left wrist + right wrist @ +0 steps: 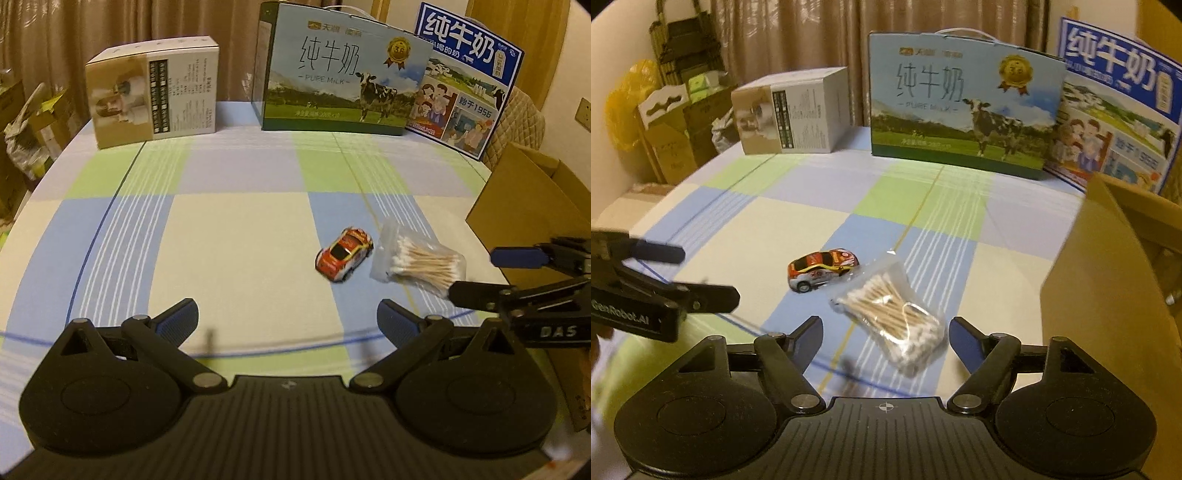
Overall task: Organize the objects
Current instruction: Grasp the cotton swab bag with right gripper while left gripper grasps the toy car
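Cardboard box [1108, 280] cut off at 3 o'clock. Cotton swab bag [890, 317] long axis 10-to-4. Both tongs, left [288, 321] and right [886, 339], spread, empty.

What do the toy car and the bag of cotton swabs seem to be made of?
Toy car: glossy painted shell, metal or hard plastic; the look leaves this open. Bag of cotton swabs: thin clear plastic film, crinkled and shiny; inside, pale sticks, probably wood, with white fluffy tips.
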Available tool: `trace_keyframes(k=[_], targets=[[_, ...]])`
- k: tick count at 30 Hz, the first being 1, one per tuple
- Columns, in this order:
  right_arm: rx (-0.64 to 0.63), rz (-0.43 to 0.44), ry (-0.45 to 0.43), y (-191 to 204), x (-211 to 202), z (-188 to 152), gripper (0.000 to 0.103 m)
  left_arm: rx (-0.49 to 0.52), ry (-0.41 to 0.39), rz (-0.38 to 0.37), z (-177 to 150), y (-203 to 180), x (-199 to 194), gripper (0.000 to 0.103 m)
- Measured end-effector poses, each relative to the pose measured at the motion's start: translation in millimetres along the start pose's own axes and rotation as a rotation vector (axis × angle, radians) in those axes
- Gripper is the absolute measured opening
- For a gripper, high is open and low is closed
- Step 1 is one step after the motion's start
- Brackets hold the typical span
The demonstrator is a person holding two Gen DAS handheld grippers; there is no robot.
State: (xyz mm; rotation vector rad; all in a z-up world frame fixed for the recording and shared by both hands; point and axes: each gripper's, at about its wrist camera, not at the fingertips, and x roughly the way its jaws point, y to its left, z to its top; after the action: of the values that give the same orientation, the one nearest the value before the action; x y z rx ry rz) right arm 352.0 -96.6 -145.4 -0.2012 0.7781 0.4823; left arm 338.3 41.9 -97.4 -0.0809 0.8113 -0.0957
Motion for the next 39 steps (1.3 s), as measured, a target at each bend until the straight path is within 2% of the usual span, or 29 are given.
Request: trace_keyframes(k=[7, 12, 16, 18, 21, 27, 32, 39], targets=[[-0.061, -0.020, 0.023, -4.7, 28.8, 0.4, 0.070, 0.034, -0.012, 0.003, 10.9, 2.5, 17.4, 0.099], [-0.044, -0.012, 0.027, -10.5, 38.3, 1.4, 0.068, 0.056, -0.007, -0.020, 15.9, 2.8, 29.9, 0.096], [-0.051, 0.001, 0.030, -9.1, 41.9, 1.7, 0.053, 0.079, -0.007, -0.033, 16.8, 1.4, 36.1, 0.095], [-0.035, 0.017, 0.033, -8.3, 41.5, 2.2, 0.039, 0.089, -0.008, -0.031, 16.4, 0.7, 39.1, 0.091], [-0.004, 0.006, 0.040, -7.8, 39.2, 3.0, 0.027, 0.114, -0.006, -0.026, 16.1, -2.7, 42.9, 0.087], [0.125, -0.042, 0.060, -13.3, 30.8, 2.9, 0.023, 0.155, -0.023, -0.057, 18.2, -14.0, 47.4, 0.084], [0.153, -0.046, 0.067, -15.5, 27.0, 2.0, 0.023, 0.217, -0.022, -0.078, 20.9, -27.3, 58.8, 0.072], [0.197, -0.046, 0.067, -25.0, 25.4, 0.7, 0.023, 0.275, -0.036, -0.097, 27.8, -40.7, 74.1, 0.062]])
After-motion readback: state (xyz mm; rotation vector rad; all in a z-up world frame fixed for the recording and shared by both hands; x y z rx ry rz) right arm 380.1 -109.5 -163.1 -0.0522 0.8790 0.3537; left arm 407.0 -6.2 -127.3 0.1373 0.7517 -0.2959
